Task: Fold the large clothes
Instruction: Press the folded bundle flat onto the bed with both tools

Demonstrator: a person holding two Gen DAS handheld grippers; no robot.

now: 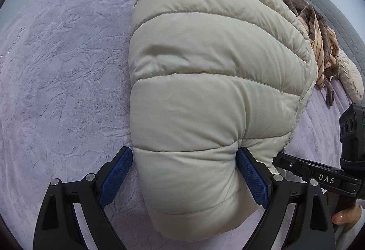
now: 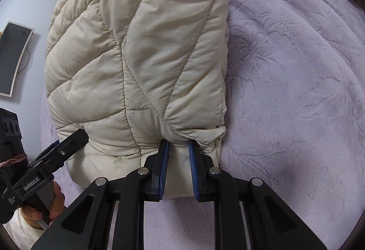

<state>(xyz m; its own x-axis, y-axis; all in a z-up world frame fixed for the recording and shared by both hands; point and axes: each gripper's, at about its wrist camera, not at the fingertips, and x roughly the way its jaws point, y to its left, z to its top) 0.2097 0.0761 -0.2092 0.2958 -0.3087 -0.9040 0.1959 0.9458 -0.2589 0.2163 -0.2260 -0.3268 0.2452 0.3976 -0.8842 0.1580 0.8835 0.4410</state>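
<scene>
A cream quilted puffer jacket (image 1: 205, 67) lies folded into a thick bundle on a lilac plush bedspread (image 1: 57, 67). In the left wrist view my left gripper (image 1: 184, 152) stands open and wide astride the jacket's near end. Its blue pads (image 1: 116, 174) touch the puffy sides, and the right-hand one dents the fabric. In the right wrist view the jacket (image 2: 141, 49) fills the upper left. My right gripper (image 2: 177, 143) is shut on a pinch of the jacket's gathered near edge, with cream fabric showing between its pads (image 2: 163, 168).
A brown and tan striped garment (image 1: 319, 45) and a cream plush piece (image 1: 351, 76) lie beyond the jacket by a grey padded edge (image 1: 337, 22). A dark screen (image 2: 13, 58) stands off the bed to the left. Open bedspread (image 2: 296, 90) lies right of the jacket.
</scene>
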